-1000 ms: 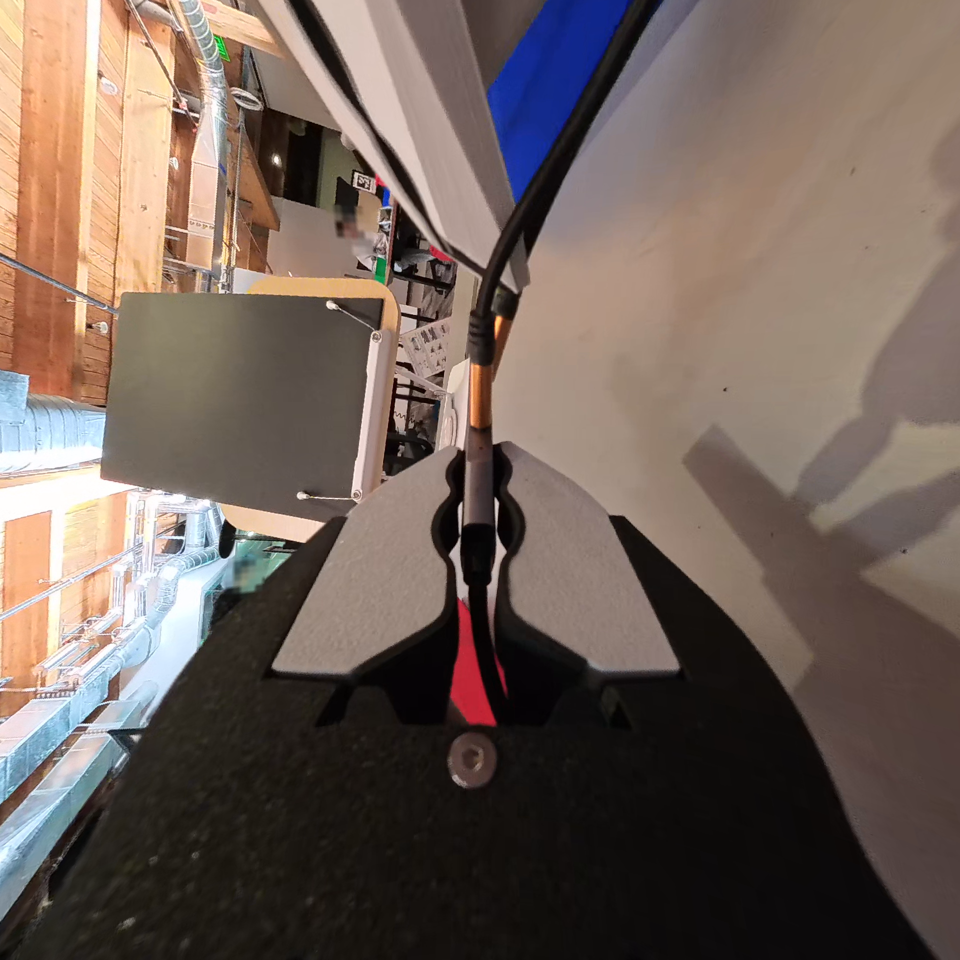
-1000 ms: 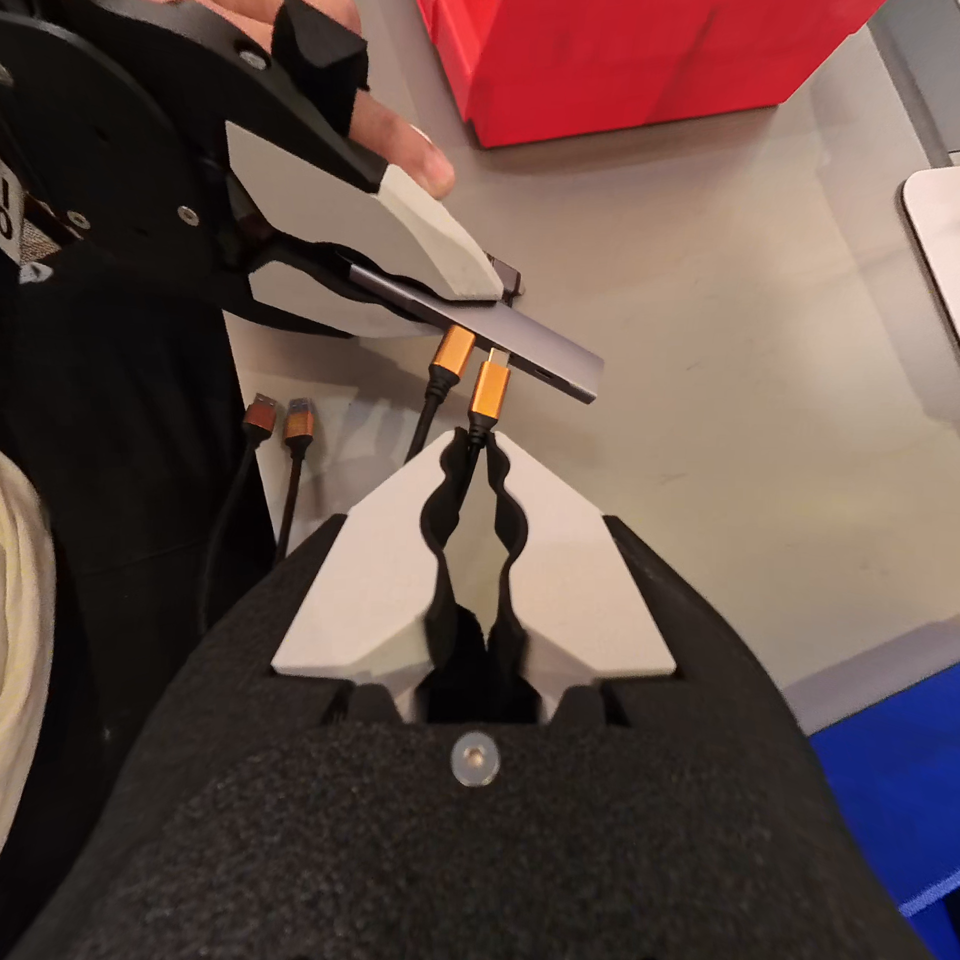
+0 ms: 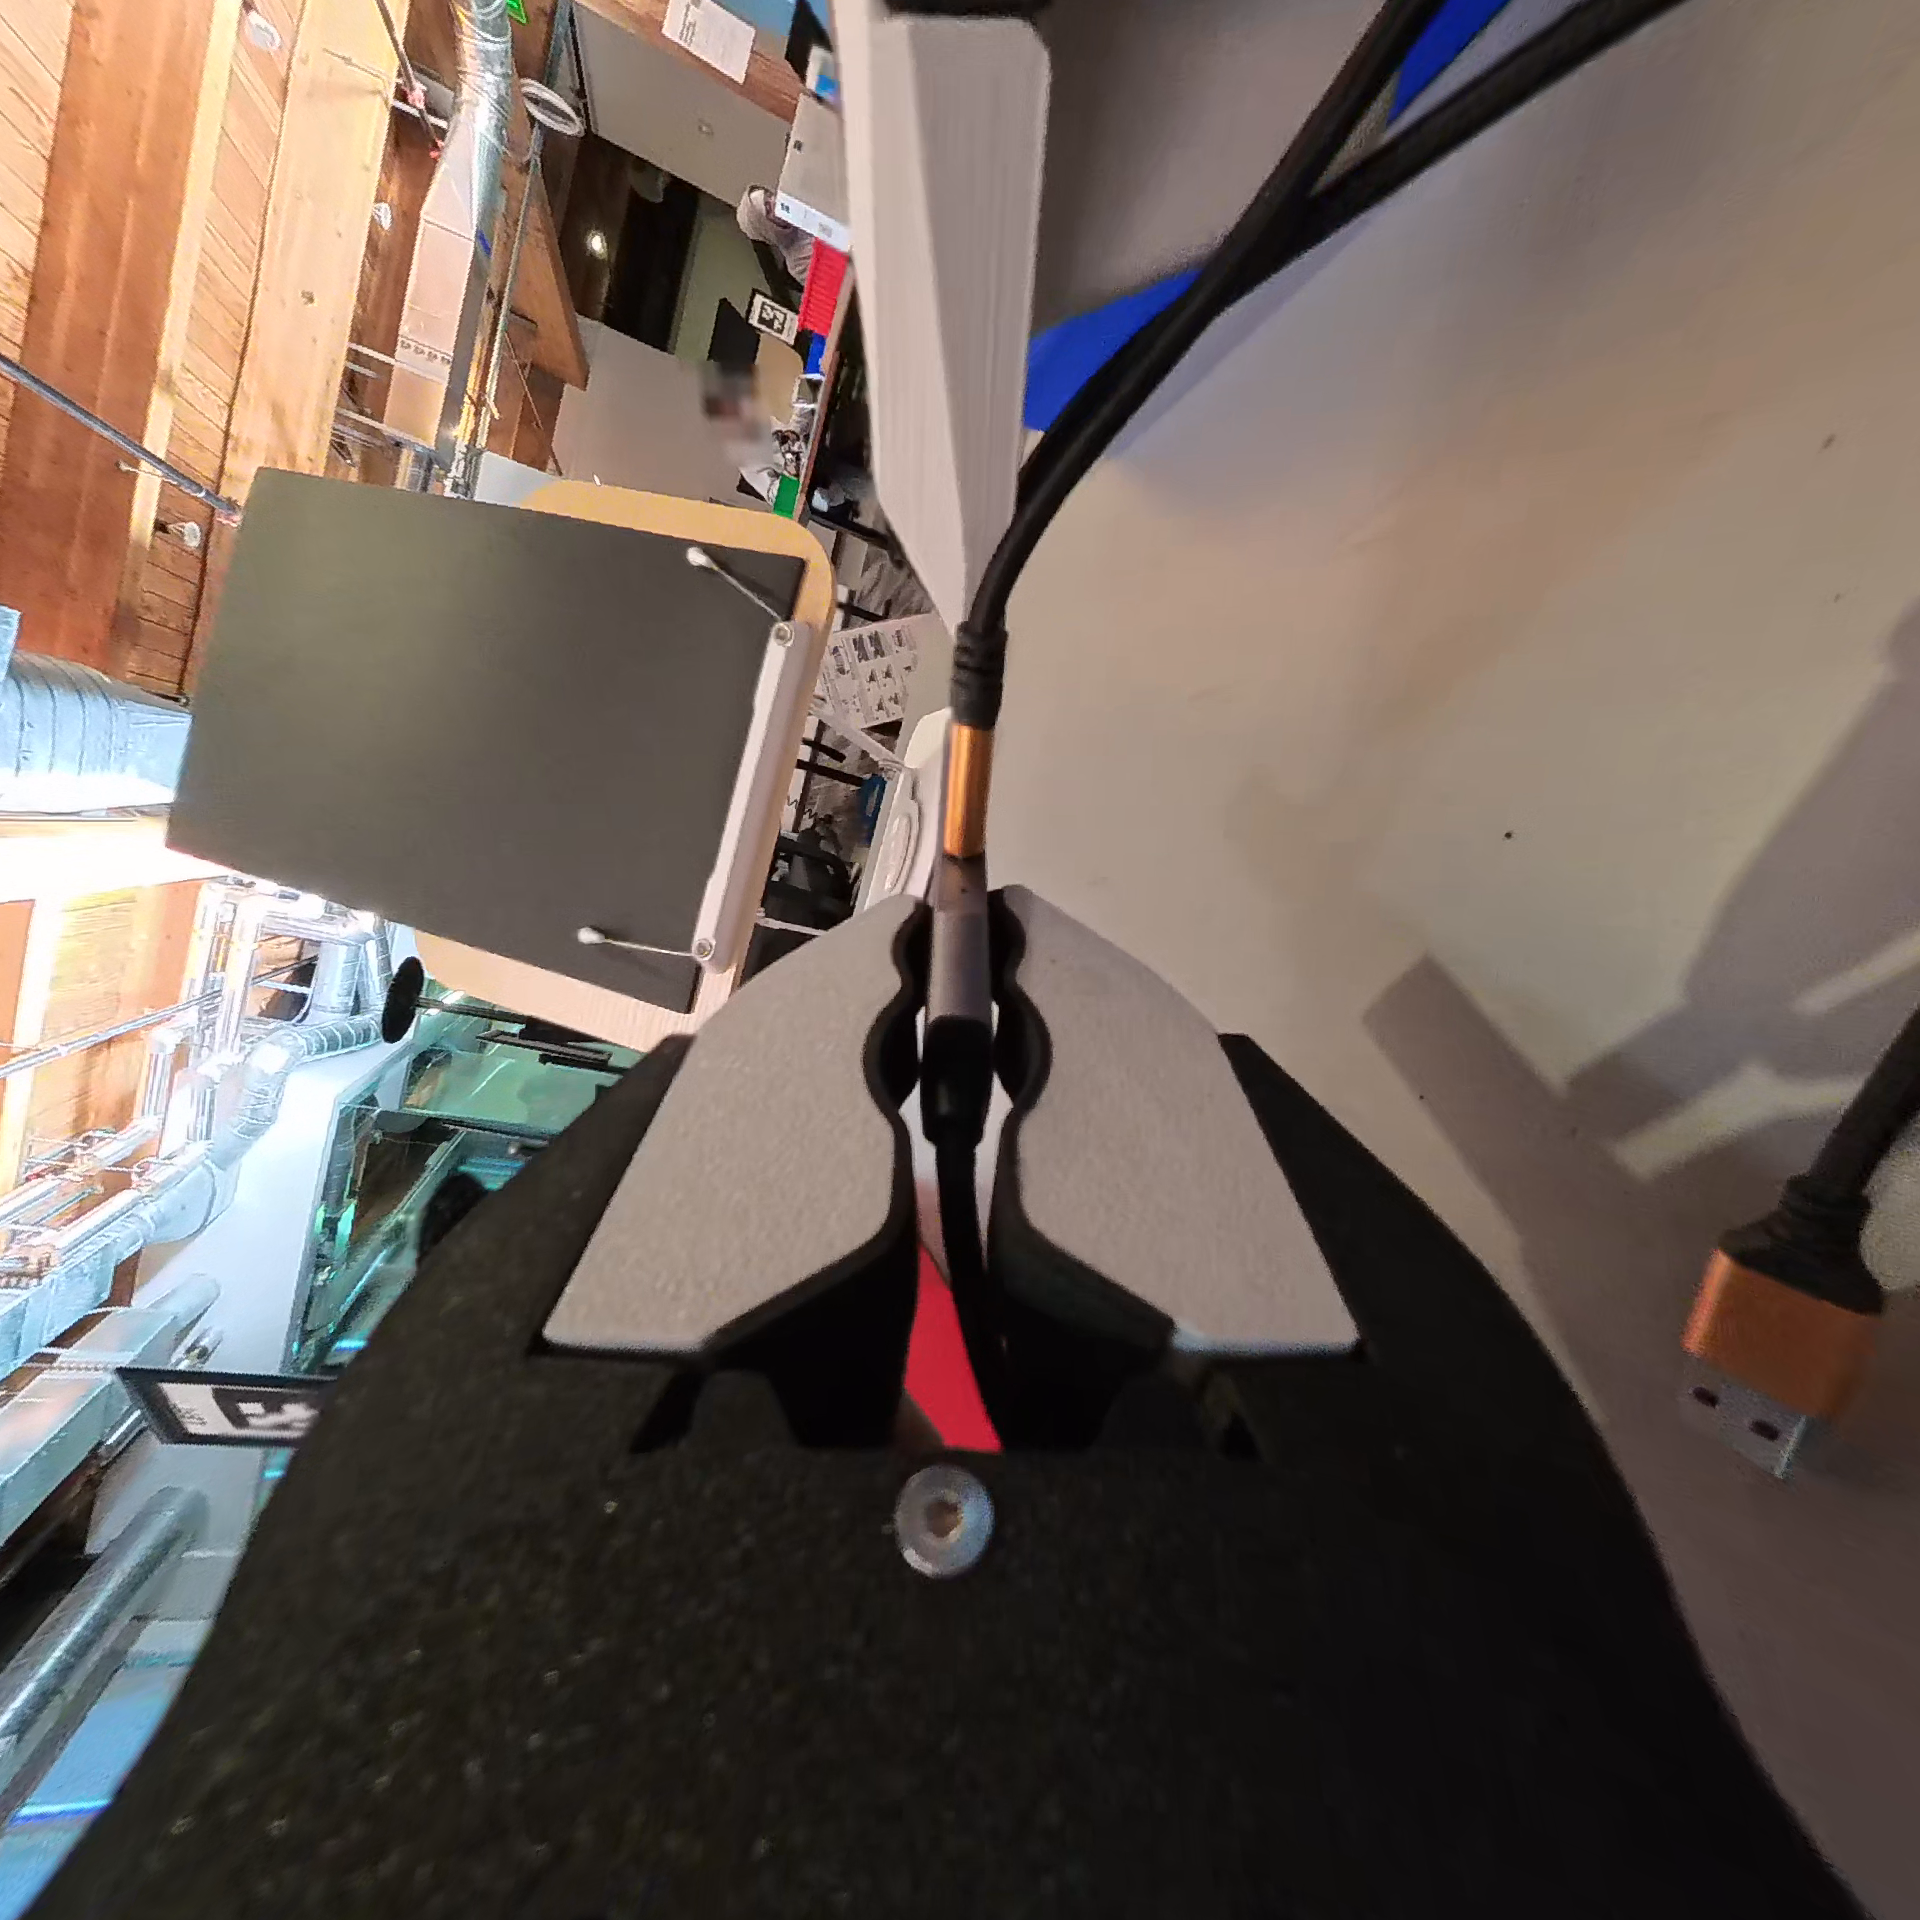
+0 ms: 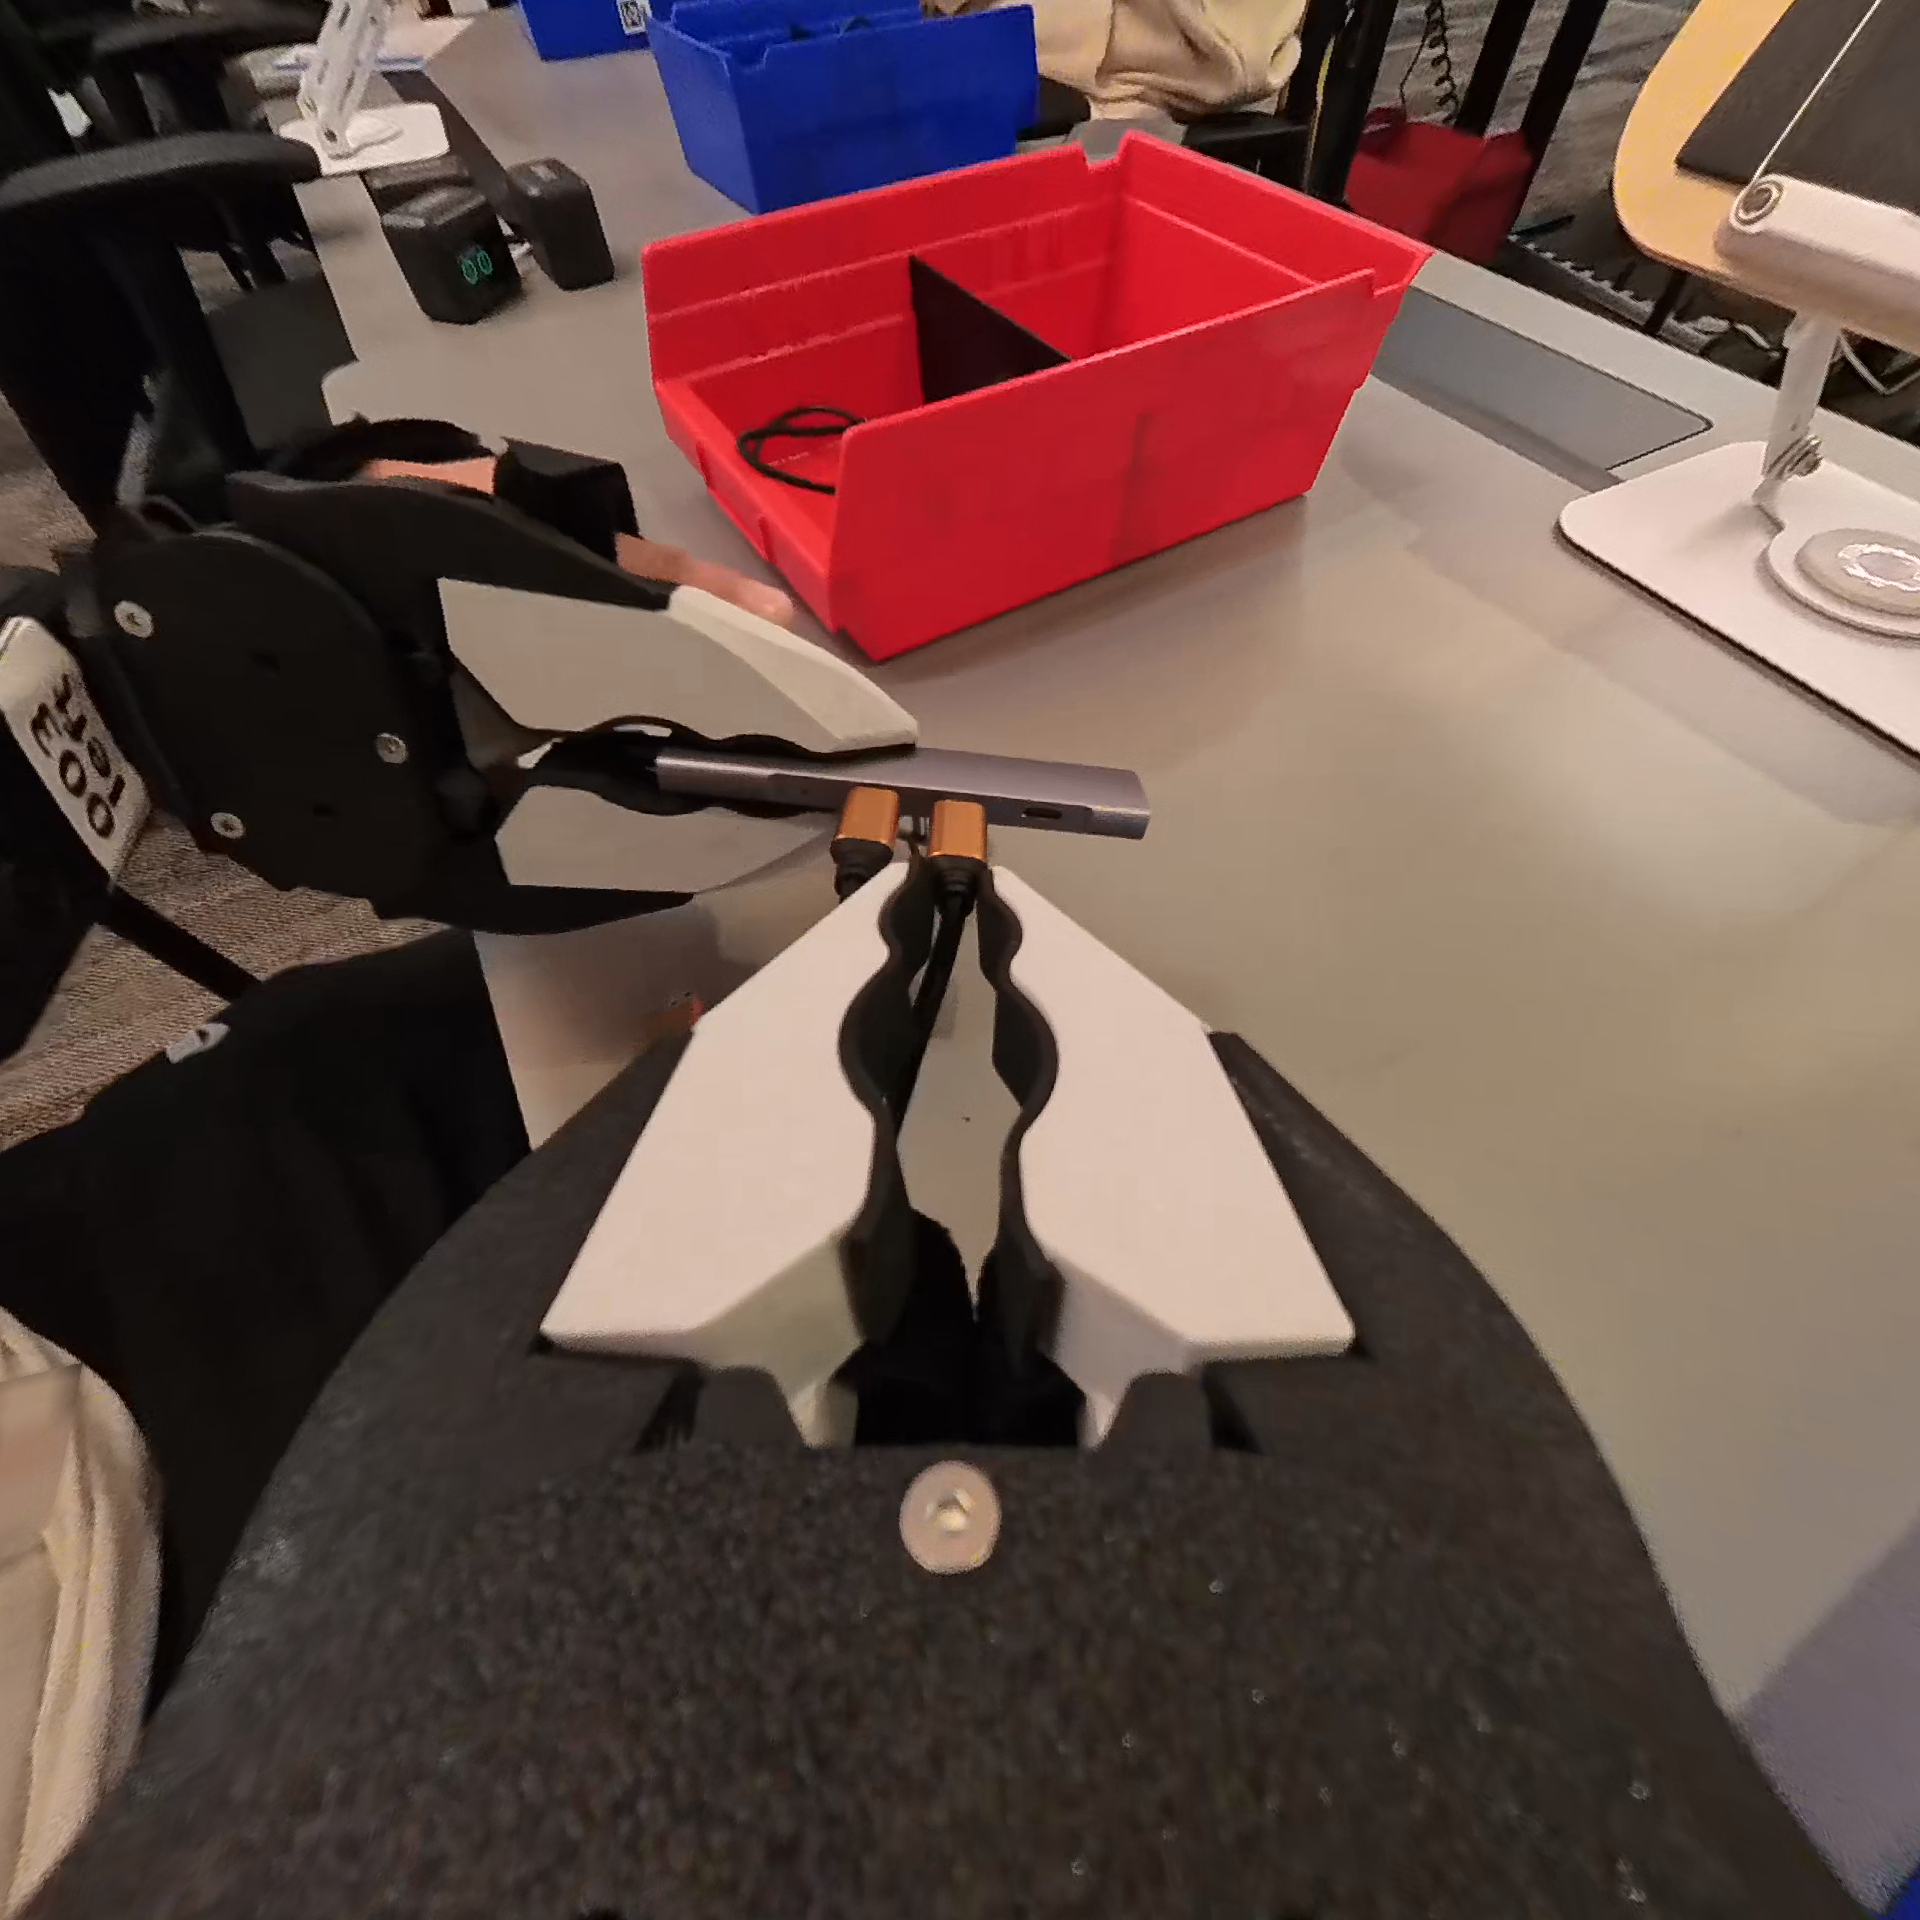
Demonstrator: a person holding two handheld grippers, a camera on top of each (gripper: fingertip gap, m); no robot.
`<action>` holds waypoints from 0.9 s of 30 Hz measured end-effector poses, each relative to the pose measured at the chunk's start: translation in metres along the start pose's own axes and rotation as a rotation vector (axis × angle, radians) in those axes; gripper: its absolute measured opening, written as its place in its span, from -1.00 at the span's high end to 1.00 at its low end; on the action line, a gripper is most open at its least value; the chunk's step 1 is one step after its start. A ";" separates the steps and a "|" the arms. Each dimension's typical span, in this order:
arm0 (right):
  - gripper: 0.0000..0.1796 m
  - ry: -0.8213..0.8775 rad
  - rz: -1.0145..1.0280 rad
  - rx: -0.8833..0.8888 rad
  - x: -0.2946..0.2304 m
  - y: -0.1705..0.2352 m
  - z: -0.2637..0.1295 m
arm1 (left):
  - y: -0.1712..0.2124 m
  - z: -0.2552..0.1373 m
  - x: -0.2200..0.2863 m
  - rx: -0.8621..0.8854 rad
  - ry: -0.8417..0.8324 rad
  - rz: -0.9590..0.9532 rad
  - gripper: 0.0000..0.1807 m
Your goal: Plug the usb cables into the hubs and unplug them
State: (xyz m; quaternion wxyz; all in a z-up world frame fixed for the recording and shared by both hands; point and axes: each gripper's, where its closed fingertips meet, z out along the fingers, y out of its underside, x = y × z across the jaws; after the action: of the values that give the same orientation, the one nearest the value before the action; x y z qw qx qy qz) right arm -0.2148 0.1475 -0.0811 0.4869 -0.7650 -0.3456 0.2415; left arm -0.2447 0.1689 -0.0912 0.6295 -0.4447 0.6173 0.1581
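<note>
My left gripper is shut on a slim grey USB hub and holds it level above the grey table. Two orange-shelled USB plugs, one on the left and one on the right, sit in the hub's near side. My right gripper is closed around the black boot and cable of the right plug. In the left wrist view the left gripper clamps the hub edge-on, with an orange plug above it. A loose orange USB plug lies on the table.
A red bin with a black divider and a coiled black cable stands behind the hub. A blue bin and black boxes are farther back. A white stand base sits at the right. About 4 cm separates my left fingertips from my right.
The hub has gone from tilted to level. My right wrist view has tipped up, so the whole red bin shows. A loose orange plug has come into the left wrist view.
</note>
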 end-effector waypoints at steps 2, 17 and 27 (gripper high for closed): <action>0.93 -0.013 0.002 0.006 -0.001 0.001 0.001 | -0.001 -0.001 0.000 0.014 0.008 -0.006 0.90; 0.93 -0.145 0.038 0.041 0.000 0.007 0.000 | -0.010 -0.004 0.008 0.088 0.060 0.005 0.91; 0.92 -0.171 0.075 0.028 0.002 0.012 0.001 | -0.009 -0.003 0.014 0.101 0.082 0.009 0.90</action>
State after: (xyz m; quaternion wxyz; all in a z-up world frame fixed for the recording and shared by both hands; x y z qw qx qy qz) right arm -0.2105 0.1462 -0.0929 0.4567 -0.7471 -0.3539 0.3288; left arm -0.2369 0.1568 -0.0997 0.6243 -0.4157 0.6520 0.1114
